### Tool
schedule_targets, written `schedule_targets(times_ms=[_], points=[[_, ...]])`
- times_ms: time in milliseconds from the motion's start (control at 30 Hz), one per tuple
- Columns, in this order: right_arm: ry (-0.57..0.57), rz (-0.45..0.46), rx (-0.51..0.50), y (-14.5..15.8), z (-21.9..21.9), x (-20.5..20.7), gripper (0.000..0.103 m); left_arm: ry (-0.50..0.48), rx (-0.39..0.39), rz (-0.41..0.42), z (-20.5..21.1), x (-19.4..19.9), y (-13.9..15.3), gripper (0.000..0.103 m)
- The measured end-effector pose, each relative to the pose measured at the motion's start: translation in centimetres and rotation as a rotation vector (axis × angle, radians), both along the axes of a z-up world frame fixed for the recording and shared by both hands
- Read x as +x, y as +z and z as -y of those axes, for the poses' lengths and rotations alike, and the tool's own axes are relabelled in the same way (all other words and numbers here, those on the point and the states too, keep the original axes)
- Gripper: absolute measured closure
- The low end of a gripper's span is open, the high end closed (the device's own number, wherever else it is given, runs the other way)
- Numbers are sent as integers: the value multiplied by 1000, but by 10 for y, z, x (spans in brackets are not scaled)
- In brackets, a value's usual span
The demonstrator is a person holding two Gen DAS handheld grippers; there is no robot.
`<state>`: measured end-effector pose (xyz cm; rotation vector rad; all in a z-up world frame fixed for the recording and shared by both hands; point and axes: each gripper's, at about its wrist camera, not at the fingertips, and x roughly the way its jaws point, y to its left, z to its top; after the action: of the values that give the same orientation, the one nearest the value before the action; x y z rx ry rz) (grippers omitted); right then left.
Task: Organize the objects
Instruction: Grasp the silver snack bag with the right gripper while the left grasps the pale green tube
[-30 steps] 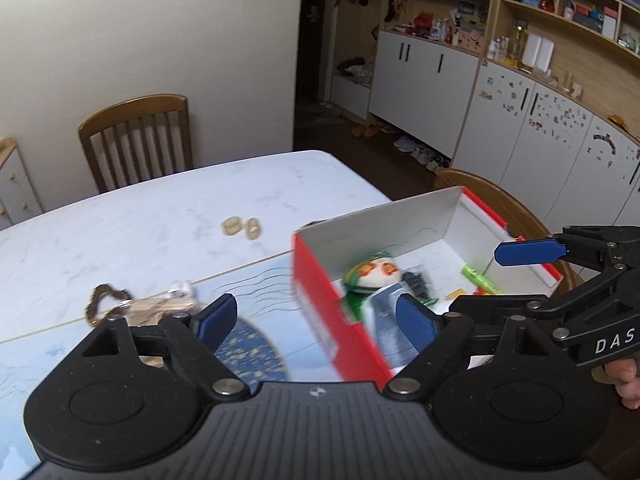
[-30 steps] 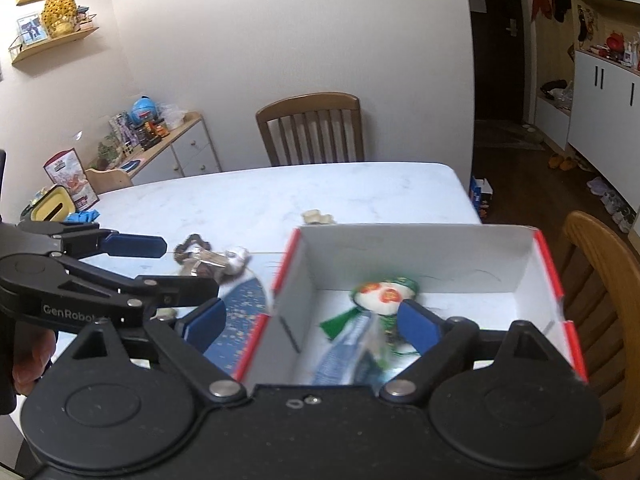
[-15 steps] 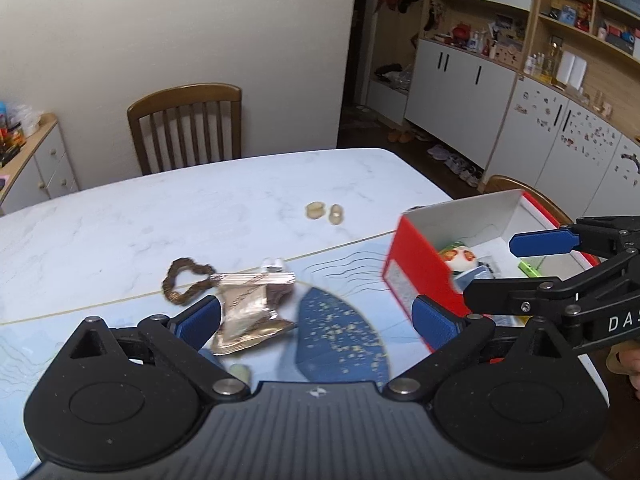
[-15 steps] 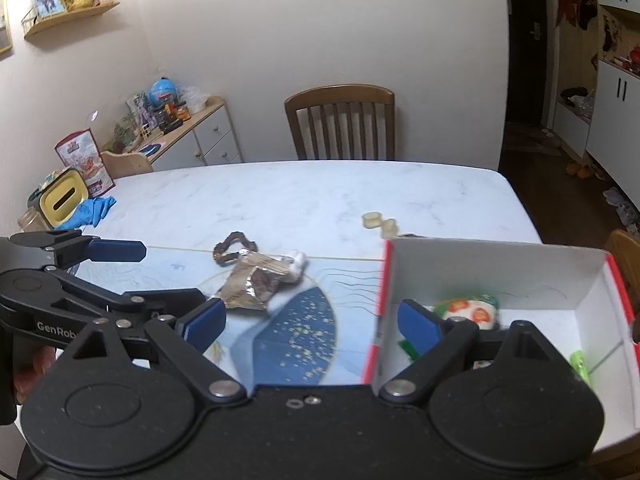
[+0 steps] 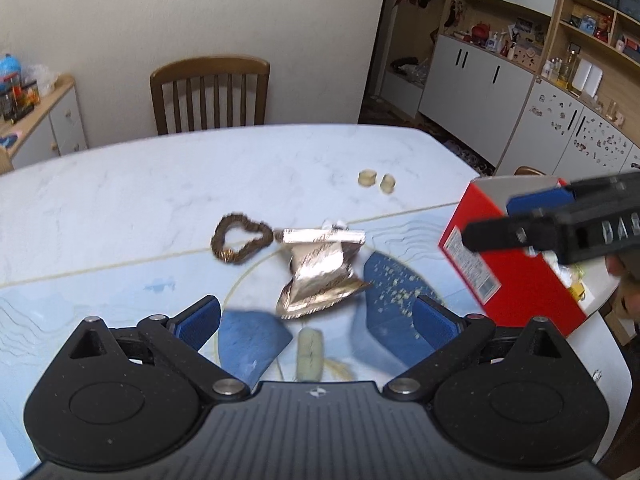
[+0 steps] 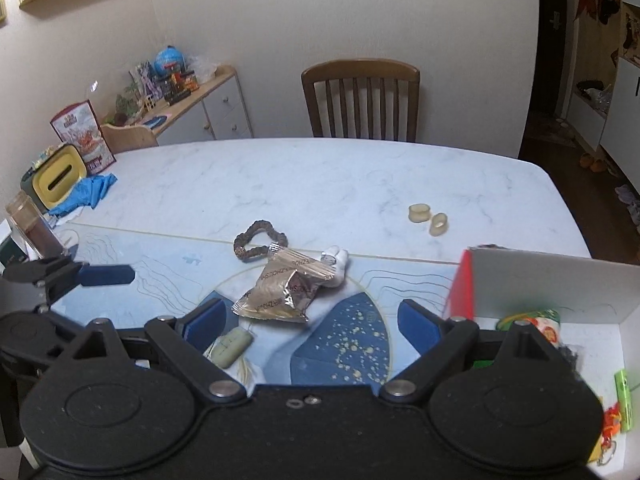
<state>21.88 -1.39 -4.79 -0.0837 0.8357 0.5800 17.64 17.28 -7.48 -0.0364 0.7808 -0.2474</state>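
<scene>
A crumpled silver snack packet (image 5: pixel 320 270) (image 6: pixel 282 292) lies mid-table on a blue mat. A brown beaded bracelet (image 5: pixel 240 238) (image 6: pixel 256 240) lies just behind it, with a small white object (image 6: pixel 336 266) at the packet's right. A pale green eraser-like piece (image 5: pixel 309 354) (image 6: pixel 231 347) lies nearest. Two tan rings (image 5: pixel 376 181) (image 6: pixel 428 218) sit farther right. A red-and-white box (image 5: pixel 516 268) (image 6: pixel 560 292) holds several items. My left gripper (image 5: pixel 316 322) is open and empty above the packet. My right gripper (image 6: pixel 308 320) is open and empty, also facing it.
A wooden chair (image 6: pixel 360 100) stands at the table's far side. A yellow tissue holder (image 6: pixel 58 172), blue cloth (image 6: pixel 86 194) and jar (image 6: pixel 30 226) sit at the table's left. Cabinets (image 5: pixel 500 84) line the right wall. The table edge runs close beside the box.
Both grippers have swung left, away from the box interior, and now face the packet, bracelet and eraser on the mat. Both stayed open and empty.
</scene>
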Motion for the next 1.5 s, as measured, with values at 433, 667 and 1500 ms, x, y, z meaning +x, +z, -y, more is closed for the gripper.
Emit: schedule_targets(times_ms=[433,667,1500], points=[[2,-74,-81,-36,-46,38,11,-19,64,-18,1,4,-61,0],[10,-143,-108,-62,-68,59,11,-9,71,-31,7,14,-81,0],[-14,-296,-127,-109,-108,89,25,-30,86,-42,21,28,-96,51]])
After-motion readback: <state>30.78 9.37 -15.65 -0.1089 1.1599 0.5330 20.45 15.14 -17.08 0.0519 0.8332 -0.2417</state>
